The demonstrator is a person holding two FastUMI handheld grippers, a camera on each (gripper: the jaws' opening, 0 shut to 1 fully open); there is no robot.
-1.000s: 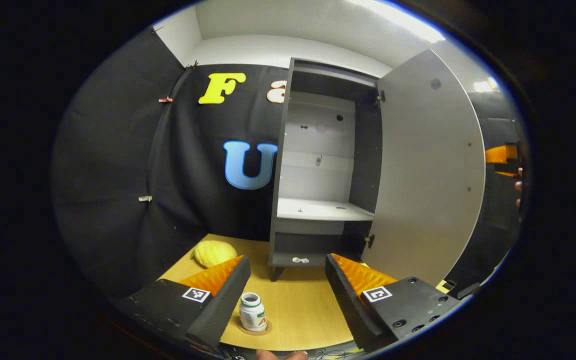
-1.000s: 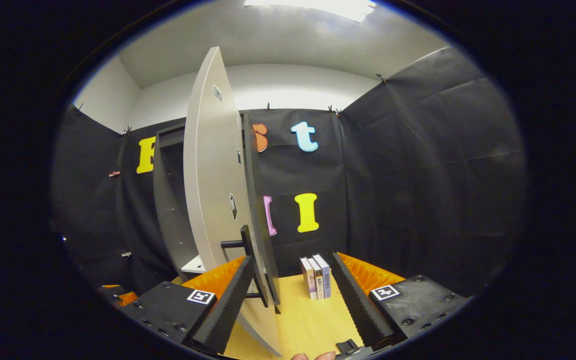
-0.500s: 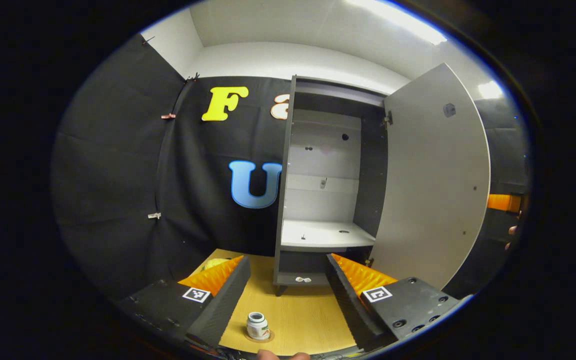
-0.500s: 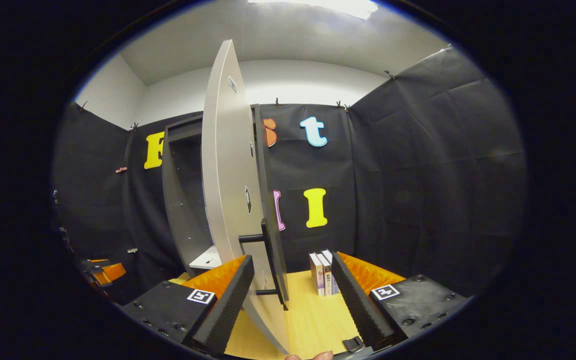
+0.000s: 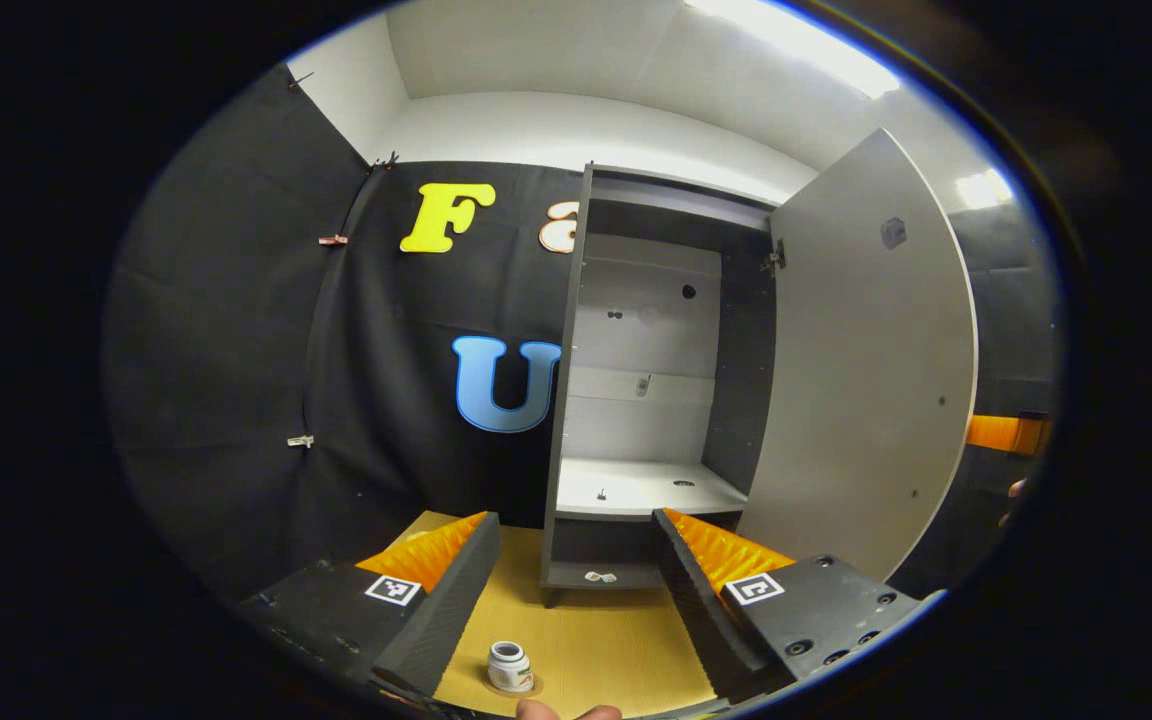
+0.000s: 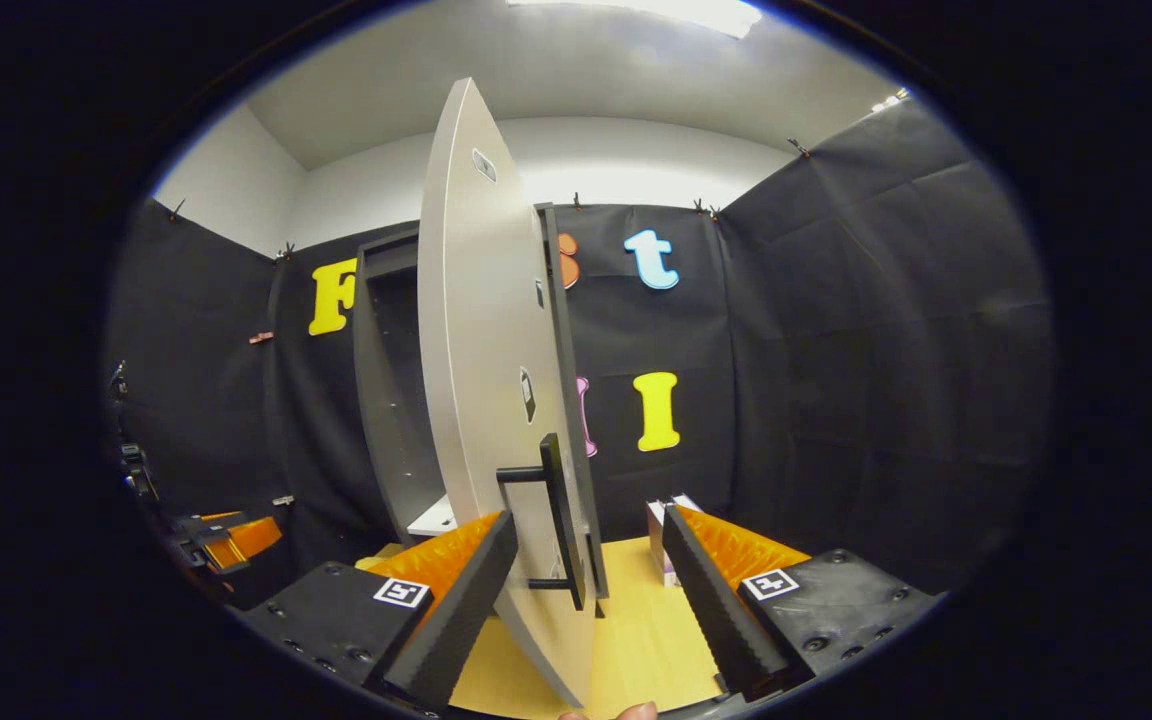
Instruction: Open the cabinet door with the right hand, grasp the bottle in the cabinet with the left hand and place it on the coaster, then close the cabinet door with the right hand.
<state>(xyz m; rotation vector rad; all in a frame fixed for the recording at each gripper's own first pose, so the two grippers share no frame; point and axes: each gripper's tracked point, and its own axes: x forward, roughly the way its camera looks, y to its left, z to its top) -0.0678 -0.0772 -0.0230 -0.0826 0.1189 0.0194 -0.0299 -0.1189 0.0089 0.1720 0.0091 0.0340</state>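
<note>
While unheld, bottle (image 5: 510,667) below left tongs (image 5: 568,580)

Right finger hides most of the books (image 6: 658,520).

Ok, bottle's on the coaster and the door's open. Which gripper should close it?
Right. The right gripper is open with the door handle just ahead between its fingers; the left gripper faces the bottle and cabinet interior.

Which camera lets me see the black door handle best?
The right gripper view. The black handle sticks out from the cabinet door edge, close ahead between the right gripper fingers. The left gripper view shows the door's plain grey inside face.
</note>
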